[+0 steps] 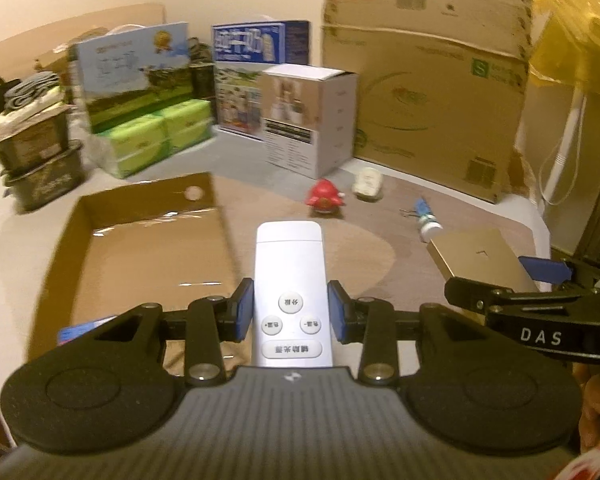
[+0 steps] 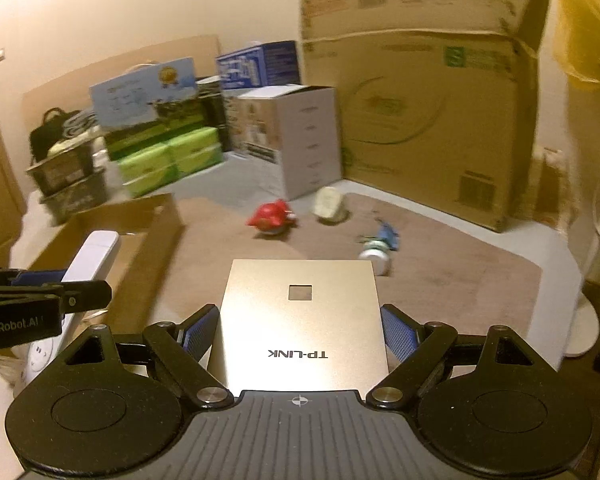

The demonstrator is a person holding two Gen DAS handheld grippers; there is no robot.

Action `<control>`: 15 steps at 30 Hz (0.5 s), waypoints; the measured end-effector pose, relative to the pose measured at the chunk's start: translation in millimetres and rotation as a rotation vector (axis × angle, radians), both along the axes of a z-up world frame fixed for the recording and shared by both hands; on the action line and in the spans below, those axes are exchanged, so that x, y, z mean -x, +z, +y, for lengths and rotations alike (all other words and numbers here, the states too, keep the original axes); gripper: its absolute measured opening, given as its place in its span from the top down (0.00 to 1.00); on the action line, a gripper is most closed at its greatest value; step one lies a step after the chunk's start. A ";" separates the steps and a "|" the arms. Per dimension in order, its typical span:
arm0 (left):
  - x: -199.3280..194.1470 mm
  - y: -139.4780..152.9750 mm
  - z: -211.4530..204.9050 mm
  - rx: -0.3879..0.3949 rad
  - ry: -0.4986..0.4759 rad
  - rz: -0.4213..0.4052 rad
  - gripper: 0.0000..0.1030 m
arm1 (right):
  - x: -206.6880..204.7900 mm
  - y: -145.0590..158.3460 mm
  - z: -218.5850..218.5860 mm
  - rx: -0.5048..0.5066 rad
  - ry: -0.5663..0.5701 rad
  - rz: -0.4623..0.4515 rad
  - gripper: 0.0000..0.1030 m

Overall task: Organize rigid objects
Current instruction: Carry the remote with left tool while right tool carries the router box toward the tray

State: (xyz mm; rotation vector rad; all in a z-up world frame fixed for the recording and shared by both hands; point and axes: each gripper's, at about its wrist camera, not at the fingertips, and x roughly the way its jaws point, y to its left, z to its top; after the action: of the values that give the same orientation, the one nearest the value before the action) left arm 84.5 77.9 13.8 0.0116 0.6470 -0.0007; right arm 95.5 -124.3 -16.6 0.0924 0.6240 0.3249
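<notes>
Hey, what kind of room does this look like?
Probably a home storage or spare room: a big cardboard carton against the wall, stacked tissue packs, and small household items on a floor mat.

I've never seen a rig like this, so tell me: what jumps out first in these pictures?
Each gripper already carries something: the left gripper clamps a white remote, the right gripper a flat gold TP-LINK box. To the left waits an open cardboard tray, and a red toy lies on the brown mat beyond.

Remote [image 1: 290,276] near end hidden under gripper body; router box [image 2: 302,320] likewise; blue-white item [image 2: 378,246] too blurred to identify.
</notes>
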 end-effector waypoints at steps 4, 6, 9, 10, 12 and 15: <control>8.4 10.5 28.1 0.002 0.040 -0.001 0.66 | 4.9 8.7 26.6 -0.007 0.045 -0.009 0.17; 11.9 14.7 42.4 0.000 0.058 0.000 0.66 | 6.2 12.3 38.8 -0.009 0.066 -0.013 0.17; 16.6 19.0 62.0 0.000 0.082 0.000 0.66 | 6.1 16.1 58.6 -0.014 0.097 -0.018 0.17; 17.8 20.3 69.0 -0.003 0.088 0.002 0.66 | 6.0 17.2 64.6 -0.015 0.106 -0.018 0.17; 19.4 21.8 79.3 -0.009 0.098 0.005 0.66 | 5.0 18.7 77.5 -0.014 0.124 -0.021 0.17; 20.7 23.7 95.2 -0.011 0.119 0.011 0.66 | 3.1 20.9 94.8 -0.020 0.152 -0.023 0.17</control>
State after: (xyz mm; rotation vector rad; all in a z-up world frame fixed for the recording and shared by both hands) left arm 63.9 173.1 37.5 -0.0168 0.6576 0.1178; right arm 92.3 -29.6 4.4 0.0606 0.6063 0.4789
